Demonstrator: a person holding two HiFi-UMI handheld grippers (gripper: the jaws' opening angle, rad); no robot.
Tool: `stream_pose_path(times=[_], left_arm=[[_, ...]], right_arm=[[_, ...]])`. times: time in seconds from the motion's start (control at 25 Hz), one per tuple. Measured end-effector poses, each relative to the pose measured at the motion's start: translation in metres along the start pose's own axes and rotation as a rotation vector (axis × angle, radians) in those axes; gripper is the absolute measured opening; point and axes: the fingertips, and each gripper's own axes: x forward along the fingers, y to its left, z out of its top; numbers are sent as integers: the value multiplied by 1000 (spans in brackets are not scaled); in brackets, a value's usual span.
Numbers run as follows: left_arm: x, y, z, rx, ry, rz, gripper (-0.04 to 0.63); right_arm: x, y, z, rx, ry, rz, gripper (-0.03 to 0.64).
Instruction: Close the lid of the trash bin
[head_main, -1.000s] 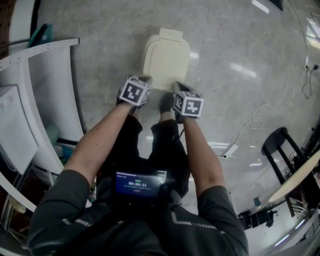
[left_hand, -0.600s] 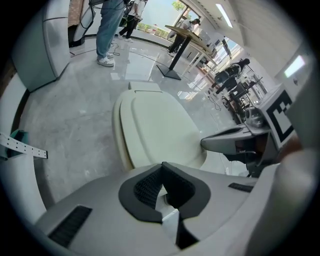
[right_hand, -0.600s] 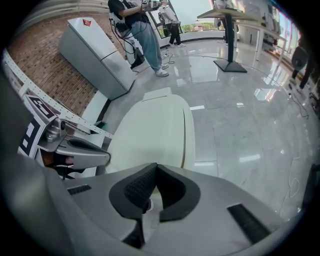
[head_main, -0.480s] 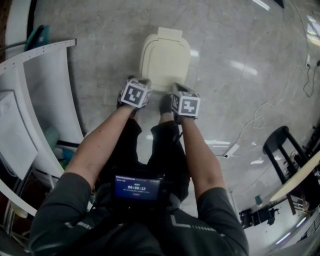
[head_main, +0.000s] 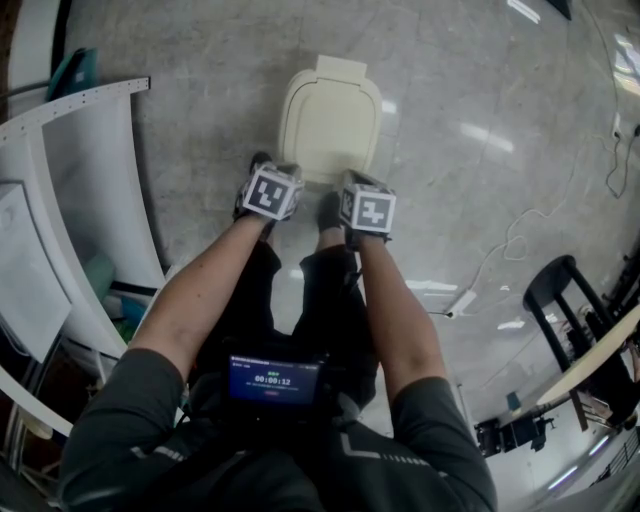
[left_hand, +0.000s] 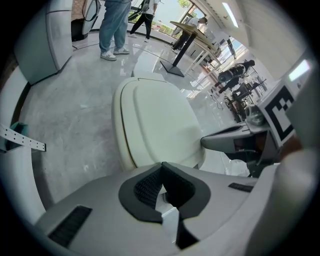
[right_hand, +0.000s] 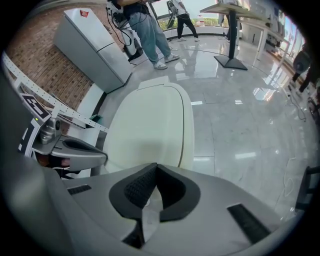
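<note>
A cream plastic trash bin (head_main: 330, 115) stands on a grey polished stone floor (head_main: 480, 200) directly in front of the person, its rounded cream lid (left_hand: 160, 122) lying flat down on the body. The left gripper (left_hand: 161, 167) and the right gripper (right_hand: 156, 167), each carrying a marker cube, are held side by side close to the bin's near edge, both with their black ribbed jaws pressed together and nothing between them. A white curved counter (head_main: 90, 190) runs along the person's left, while a bystander in blue jeans (right_hand: 147, 30) stands well beyond the bin
</note>
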Motion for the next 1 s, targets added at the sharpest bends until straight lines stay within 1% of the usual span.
stream_pose_path(times=[0.16, 0.4, 0.52, 0.6, 0.68, 0.72, 0.76, 0.8, 0.92, 1.0], left_arm=[[3, 2, -1, -5, -6, 9, 5], [9, 3, -1, -7, 10, 0, 5], [7, 1, 1, -9, 3, -3, 5], [3, 1, 5, 2, -20, 11, 5], [-4, 0, 13, 12, -48, 28, 5], [-8, -1, 16, 15, -60, 33, 5], [-13, -3, 20, 17, -71, 36, 5], [-18, -6, 24, 19, -81, 36, 5], [-38, -15, 41, 30, -130, 33, 5], [-53, -19, 57, 45, -170, 37, 5]], right_arm=[[4, 1, 0, -4, -5, 11, 12], [6, -1, 1, 10, -2, -3, 12], [8, 1, -1, 17, 2, 21, 11], [6, 1, -3, 71, 7, 59, 11], [-3, -1, 4, 171, -34, 99, 11], [-10, -2, 9, 202, -62, 112, 11], [-17, -1, 13, 203, -84, 118, 11], [-25, 0, 18, 179, -102, 120, 11], [-52, 9, 37, 53, -162, 132, 11], [-71, 13, 54, 9, -216, 144, 11]])
